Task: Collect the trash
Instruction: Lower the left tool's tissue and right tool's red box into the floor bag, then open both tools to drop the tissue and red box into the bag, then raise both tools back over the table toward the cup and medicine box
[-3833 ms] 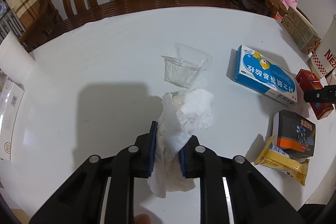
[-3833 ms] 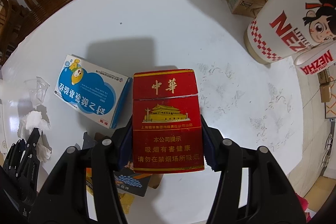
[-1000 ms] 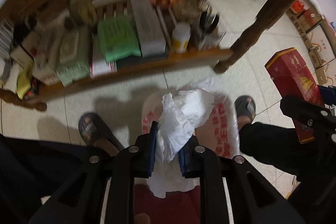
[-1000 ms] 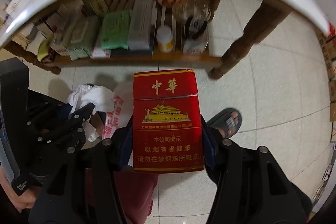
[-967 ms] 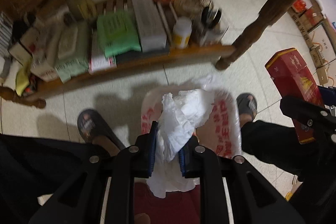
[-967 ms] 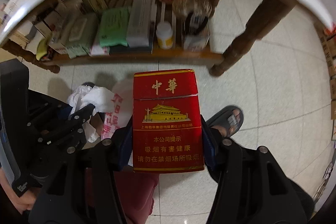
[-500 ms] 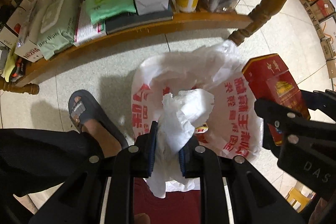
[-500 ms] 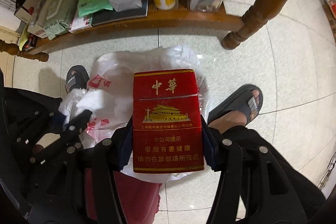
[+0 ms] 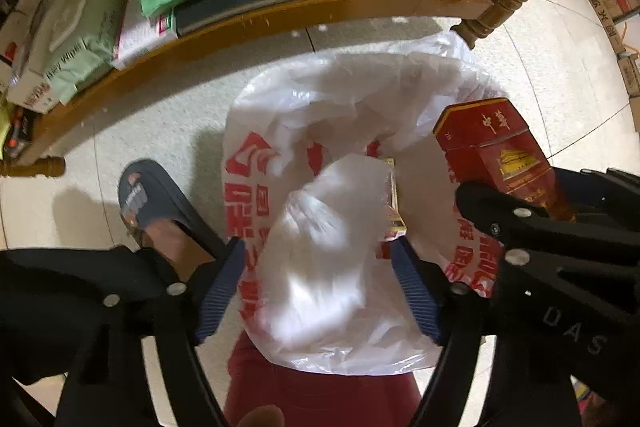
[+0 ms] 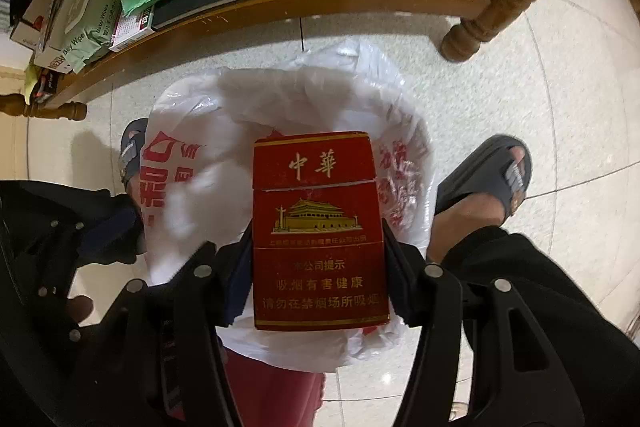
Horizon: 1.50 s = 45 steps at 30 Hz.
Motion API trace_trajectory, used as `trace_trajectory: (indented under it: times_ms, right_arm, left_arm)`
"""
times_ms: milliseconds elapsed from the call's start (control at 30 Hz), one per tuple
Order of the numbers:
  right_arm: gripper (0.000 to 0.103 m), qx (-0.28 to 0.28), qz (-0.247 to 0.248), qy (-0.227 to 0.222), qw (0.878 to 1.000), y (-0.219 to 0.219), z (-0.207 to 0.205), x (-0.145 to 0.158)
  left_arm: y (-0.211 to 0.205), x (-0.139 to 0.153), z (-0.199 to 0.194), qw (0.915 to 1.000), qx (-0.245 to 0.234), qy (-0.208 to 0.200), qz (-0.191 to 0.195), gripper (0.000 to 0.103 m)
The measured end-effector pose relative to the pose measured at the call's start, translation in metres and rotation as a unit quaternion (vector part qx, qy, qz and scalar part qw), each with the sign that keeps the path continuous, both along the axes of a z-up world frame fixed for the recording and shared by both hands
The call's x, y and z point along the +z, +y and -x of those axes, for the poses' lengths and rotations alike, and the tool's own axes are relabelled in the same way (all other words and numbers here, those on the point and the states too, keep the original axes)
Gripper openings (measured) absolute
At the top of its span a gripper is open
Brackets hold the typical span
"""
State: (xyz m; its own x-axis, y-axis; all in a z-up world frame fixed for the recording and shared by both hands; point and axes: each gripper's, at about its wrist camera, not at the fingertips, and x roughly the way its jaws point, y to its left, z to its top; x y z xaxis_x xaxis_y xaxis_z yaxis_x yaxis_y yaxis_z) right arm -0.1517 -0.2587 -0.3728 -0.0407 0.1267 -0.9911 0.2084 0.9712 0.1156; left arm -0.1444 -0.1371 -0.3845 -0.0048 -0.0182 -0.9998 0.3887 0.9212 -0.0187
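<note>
Tissue (image 9: 320, 259), a crumpled white wad (blurred), sits between the blue pads of the left gripper (image 9: 318, 283), whose jaws have just been opening and now stand wide, no longer pressing it. Directly beneath is the white plastic bag (image 9: 360, 99) with red print, its mouth spread over a red bin (image 9: 320, 395) on the tiled floor. The right gripper (image 10: 318, 267) is clamped on a red cigarette pack (image 10: 320, 227), held upright above the same bag. A sandalled foot (image 10: 484, 187) stands beside the bag, and a wooden shelf (image 9: 280, 15) crowded with packets lies beyond.
</note>
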Motion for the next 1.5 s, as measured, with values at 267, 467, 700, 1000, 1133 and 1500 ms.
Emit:
trace_trajectory:
  times_ms: [267, 467, 700, 1000, 1133, 1500]
  right_arm:
    - [0.064, 0.004, 0.000, 0.013, 1.000, 0.004, 0.000, -0.009]
    - [0.088, -0.005, 0.002, 0.011, 1.000, 0.001, 0.000, -0.012]
    - [0.088, -0.015, 0.000, 0.007, 1.000, -0.002, -0.001, -0.006]
    - [0.091, -0.043, -0.011, -0.024, 0.999, -0.017, 0.005, 0.038]
    - [0.091, -0.044, -0.014, -0.040, 0.998, -0.024, 0.011, 0.060]
    - [0.091, -0.036, 0.006, -0.091, 0.995, -0.050, 0.021, 0.147]
  left_arm:
    - [-0.001, -0.005, 0.001, 0.9999, -0.003, 0.009, 0.005, 0.089]
    - [0.002, -0.004, -0.001, 0.9999, 0.004, 0.011, 0.007, 0.092]
    - [0.004, 0.002, -0.002, 0.9999, 0.009, 0.009, 0.011, 0.094]
    - [0.006, 0.038, -0.006, 0.9992, 0.010, -0.025, 0.028, 0.095]
    - [0.006, 0.060, -0.008, 0.9982, 0.004, -0.049, 0.035, 0.095]
    - [0.017, 0.140, -0.005, 0.9914, -0.019, -0.103, 0.078, 0.095]
